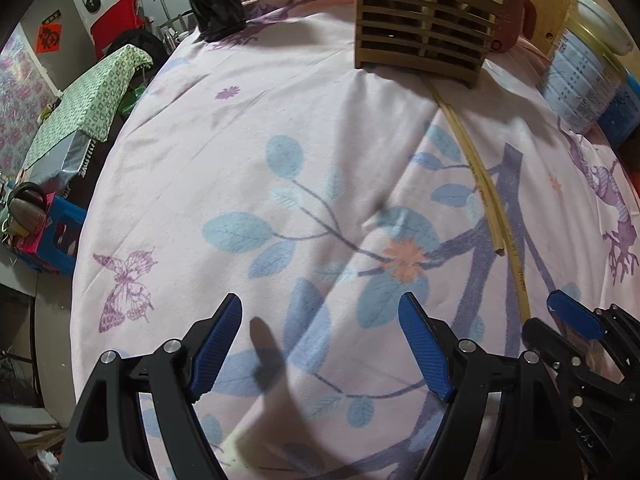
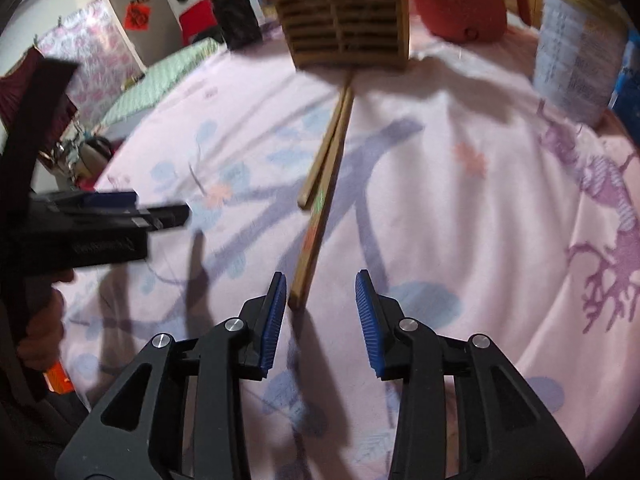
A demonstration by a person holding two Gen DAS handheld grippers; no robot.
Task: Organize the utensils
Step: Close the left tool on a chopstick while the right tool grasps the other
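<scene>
Floral pink cloth (image 1: 280,100) covers the table; slatted wooden holder (image 1: 420,28) at its far side, two chopsticks (image 2: 320,208) trailing from its base toward me. I'd centre the near tips before closing. Right gripper (image 2: 320,312) half open, empty; left gripper (image 1: 320,344) wide, empty.

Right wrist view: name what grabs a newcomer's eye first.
Two chopsticks lie side by side on the pink floral cloth, running from the slatted wooden holder toward the right gripper. Its jaws stand open beside the longer stick's near end. A red pot sits behind.
</scene>
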